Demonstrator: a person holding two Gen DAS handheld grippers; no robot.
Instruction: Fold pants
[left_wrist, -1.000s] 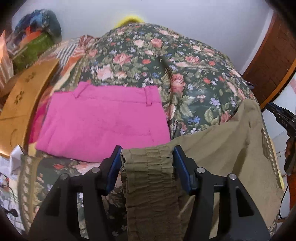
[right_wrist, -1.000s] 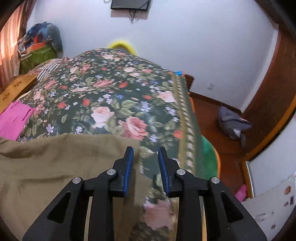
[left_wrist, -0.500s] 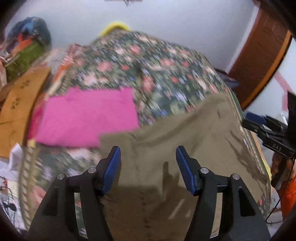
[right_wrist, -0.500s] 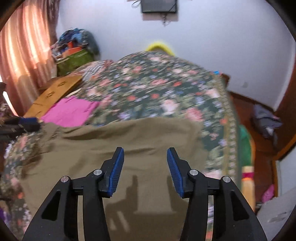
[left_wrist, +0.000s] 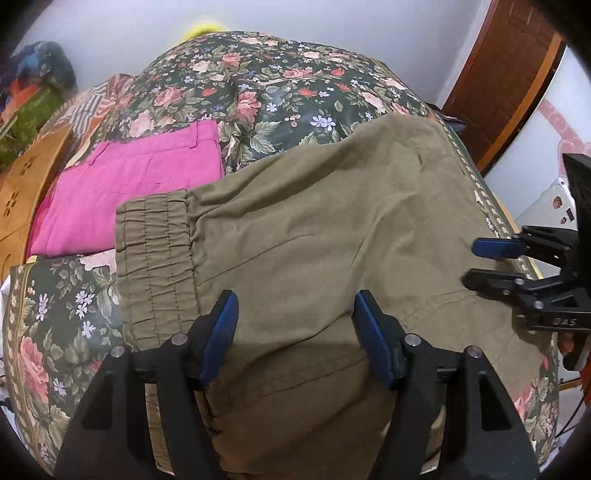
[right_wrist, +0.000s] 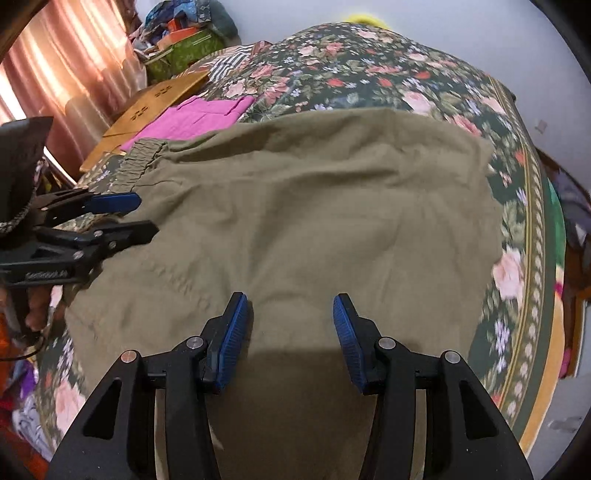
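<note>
Olive-green pants (left_wrist: 314, 229) lie spread flat on the floral bed, their elastic waistband (left_wrist: 155, 266) at the left end. They also fill the right wrist view (right_wrist: 314, 206), waistband (right_wrist: 142, 157) at far left. My left gripper (left_wrist: 295, 332) is open and empty, hovering over the pants near the waistband. My right gripper (right_wrist: 291, 332) is open and empty over the pants' near edge. Each gripper shows in the other's view: the right gripper (left_wrist: 491, 264) and the left gripper (right_wrist: 144, 216).
Folded pink pants (left_wrist: 129, 184) lie on the floral bedspread (left_wrist: 288, 92) beyond the waistband. A wooden board (right_wrist: 147, 110) and a pile of clothes (right_wrist: 184, 33) sit at the far left. The bed edge drops off at the right (right_wrist: 535, 258).
My left gripper let go of the waistband and opened; my right gripper opened too. The olive pants now lie flat on the bed, and both grippers have pulled back above them.
</note>
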